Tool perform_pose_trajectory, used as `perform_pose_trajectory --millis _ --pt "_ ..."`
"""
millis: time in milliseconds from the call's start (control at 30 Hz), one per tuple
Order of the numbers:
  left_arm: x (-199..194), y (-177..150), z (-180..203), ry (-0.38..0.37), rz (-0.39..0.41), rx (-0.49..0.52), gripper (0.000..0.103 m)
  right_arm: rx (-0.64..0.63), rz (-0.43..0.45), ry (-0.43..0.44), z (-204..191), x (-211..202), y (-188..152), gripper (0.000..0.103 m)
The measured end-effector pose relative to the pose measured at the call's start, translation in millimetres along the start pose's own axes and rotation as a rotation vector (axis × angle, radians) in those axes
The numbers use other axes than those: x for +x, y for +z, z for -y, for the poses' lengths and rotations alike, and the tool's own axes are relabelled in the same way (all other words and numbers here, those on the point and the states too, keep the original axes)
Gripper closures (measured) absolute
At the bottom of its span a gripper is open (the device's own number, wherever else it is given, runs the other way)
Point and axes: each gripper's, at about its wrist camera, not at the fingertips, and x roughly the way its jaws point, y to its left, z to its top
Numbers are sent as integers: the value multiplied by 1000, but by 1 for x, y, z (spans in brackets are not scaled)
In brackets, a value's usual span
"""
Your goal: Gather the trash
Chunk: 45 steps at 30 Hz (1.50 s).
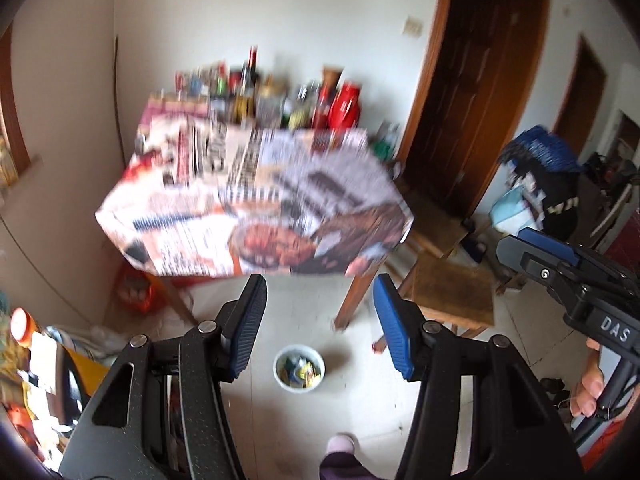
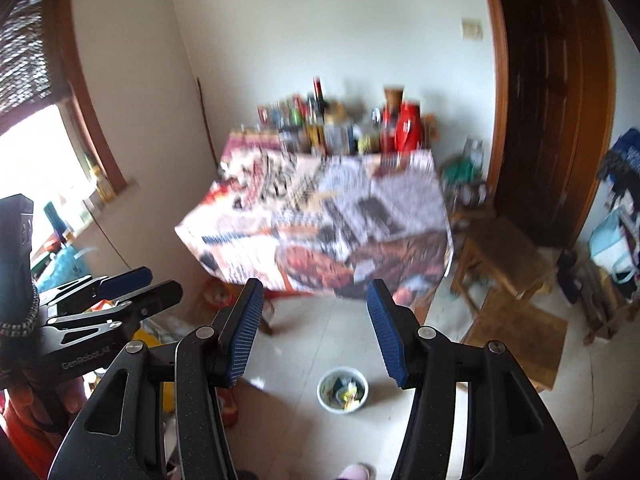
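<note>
While both my arms hang high over the pale tiled floor [image 1: 256,320], my left gripper [image 1: 320,320] and my right gripper [image 2: 316,320] each stand partly open with nothing between their blue pads. The small white round bowl of crumpled wrappers [image 1: 299,368] sits on the floor below, near the bench draped in printed newspaper [image 1: 256,200], its far edge crowded with bottles.

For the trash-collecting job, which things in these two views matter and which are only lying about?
Belongs to the job:
- small white round bin on the tiled floor, holding colourful wrappers
- left gripper, open and empty
- right gripper, open and empty

Just lying about:
- table under a printed newspaper-pattern cloth
- bottles and jars at the table's far edge
- low wooden stool
- dark wooden door
</note>
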Motion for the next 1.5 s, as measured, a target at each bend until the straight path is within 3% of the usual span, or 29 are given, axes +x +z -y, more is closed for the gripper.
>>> perform_pose_trajectory --millis 233,367,467,567,933,1500 --pt "-115 -14 4 -49 176 32 45 -40 165 7 -45 -82 -7 52" --pt "-159 -25 5 -54 255 51 30 -53 236 16 -64 -111 -14 34" --pt "-178 -31 1 -45 289 43 6 -58 273 13 -73 -125 -18 22" --pt "-196 -36 -8 -46 317 22 4 -48 301 7 -78 -135 -21 0" --pt "-215 -43 -26 -40 333 5 4 -51 309 -20 -88 -143 -26 0" --pt "-214 -47 -17 -49 318 19 4 -83 280 -43 -98 -150 -33 0"
